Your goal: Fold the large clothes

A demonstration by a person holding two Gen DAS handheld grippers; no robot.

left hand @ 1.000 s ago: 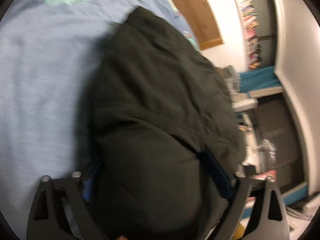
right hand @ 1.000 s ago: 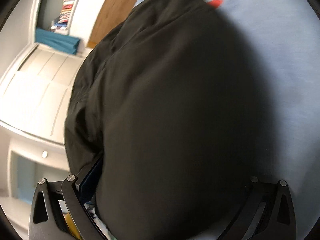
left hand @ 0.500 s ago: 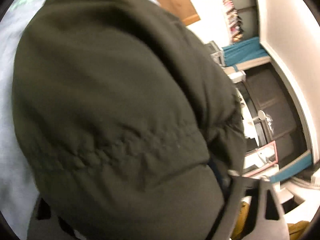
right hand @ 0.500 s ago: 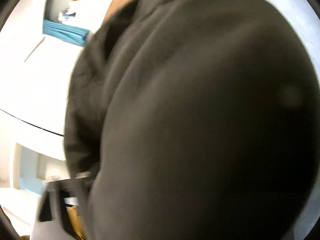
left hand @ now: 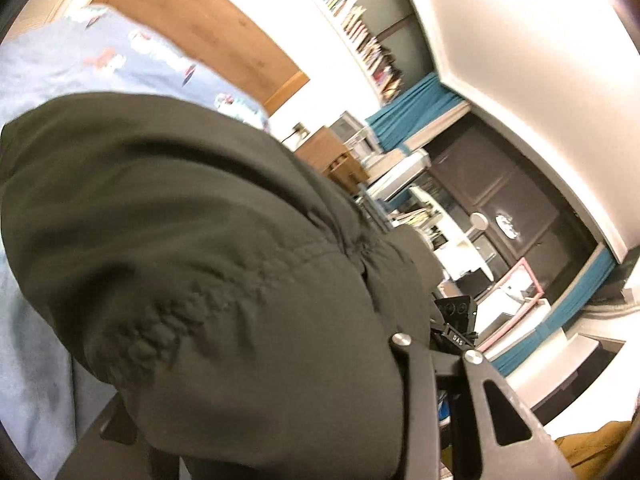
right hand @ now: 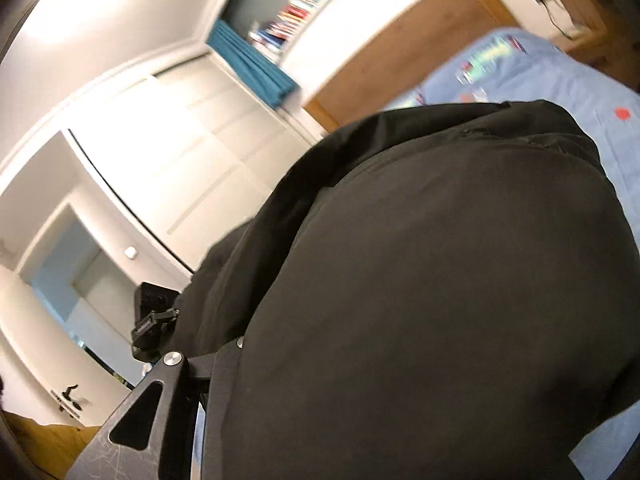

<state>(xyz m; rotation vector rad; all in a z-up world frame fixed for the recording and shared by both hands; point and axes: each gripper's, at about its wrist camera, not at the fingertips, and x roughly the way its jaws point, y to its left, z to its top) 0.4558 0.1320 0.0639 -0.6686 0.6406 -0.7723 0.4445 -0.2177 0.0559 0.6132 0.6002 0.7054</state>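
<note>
Both grippers: I've got each one buried in the jacket (left hand: 192,240), fabric draped right over the fingers.
Left gripper (left hand: 256,412): can't tell how the jaws stand, cloth hides the tips.
Right gripper (right hand: 360,420): same, I can't tell.
Jacket: dark, bunched, lifted over the bed (left hand: 36,360), filling most of both views.
Bed: light blue sheet, headboard (left hand: 208,36) behind.
Background: bookshelf (left hand: 360,28), teal curtain (right hand: 248,64).
</note>
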